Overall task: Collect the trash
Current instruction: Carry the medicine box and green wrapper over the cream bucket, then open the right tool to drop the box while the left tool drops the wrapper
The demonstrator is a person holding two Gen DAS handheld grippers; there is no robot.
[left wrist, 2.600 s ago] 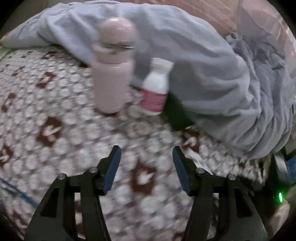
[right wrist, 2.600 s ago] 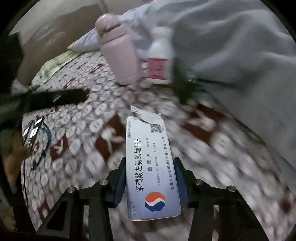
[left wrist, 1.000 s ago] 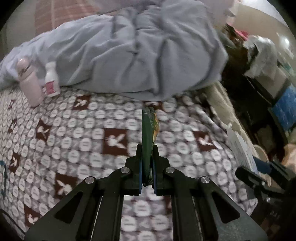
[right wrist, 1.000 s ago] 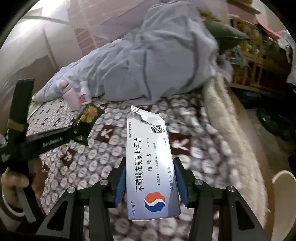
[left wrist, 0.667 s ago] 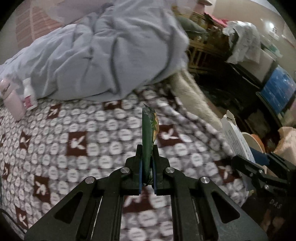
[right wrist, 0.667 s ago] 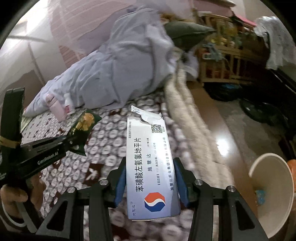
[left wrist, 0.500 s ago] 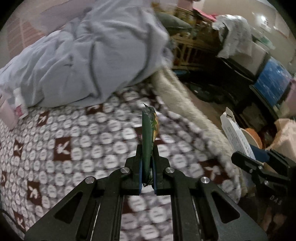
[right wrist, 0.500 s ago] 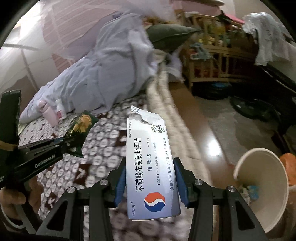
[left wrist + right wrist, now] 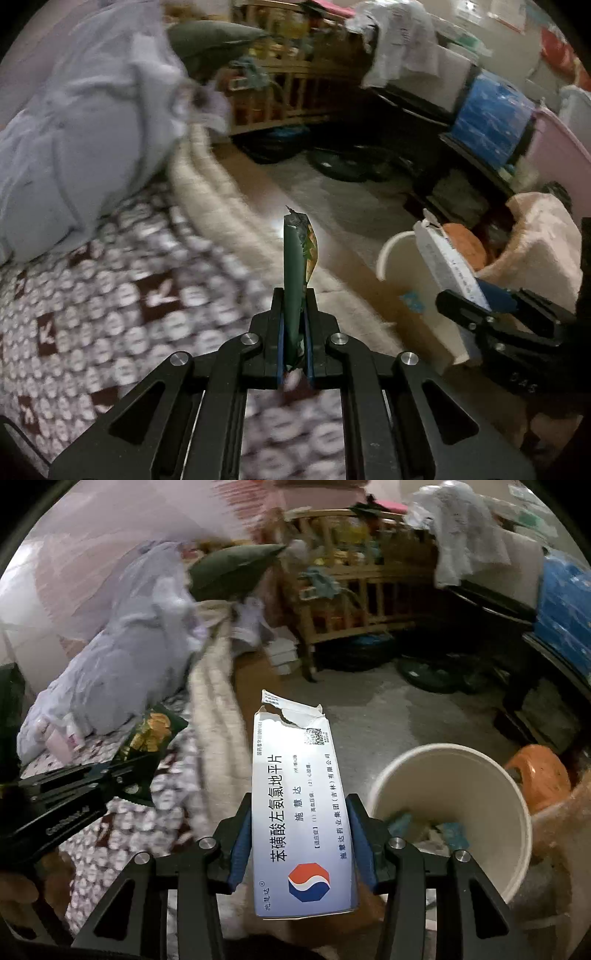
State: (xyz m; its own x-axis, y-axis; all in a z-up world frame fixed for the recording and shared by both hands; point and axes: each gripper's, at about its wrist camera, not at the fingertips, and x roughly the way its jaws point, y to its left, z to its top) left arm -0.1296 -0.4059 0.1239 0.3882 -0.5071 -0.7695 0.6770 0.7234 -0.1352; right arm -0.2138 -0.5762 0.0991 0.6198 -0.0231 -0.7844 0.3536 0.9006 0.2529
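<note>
The left tool [image 9: 294,325] is clamped on a green snack wrapper [image 9: 295,266], which stands edge-on and upright between its pads, and the right tool [image 9: 297,843] is clamped across the width of a torn white medicine box [image 9: 299,812], its ripped flap pointing away from the camera. A second ago both tools hung over the patterned bedspread [image 9: 110,295] with the grey quilt [image 9: 74,140] filling the background; now both views have swung past the fluffy cream edge of the bed [image 9: 221,221] and look out over the floor [image 9: 388,709]. The white bin [image 9: 450,812], which was only a sliver at the picture's edge a second ago, now sits wide open just right of the box in the right wrist view, with some scraps already lying at its bottom. In the left wrist view the same bin shows partly behind the right tool [image 9: 476,306] and its box, with an orange bag [image 9: 469,247] beyond it. The pink bottle [image 9: 59,746] and the small white bottle beside it remain far back on the bed by the quilt, blurred. Judging from this, both pieces of trash are off the bed and in carry toward the bin; neither is yet over its mouth, so the drop is still to come, the right tool's box being nearer to it.
</note>
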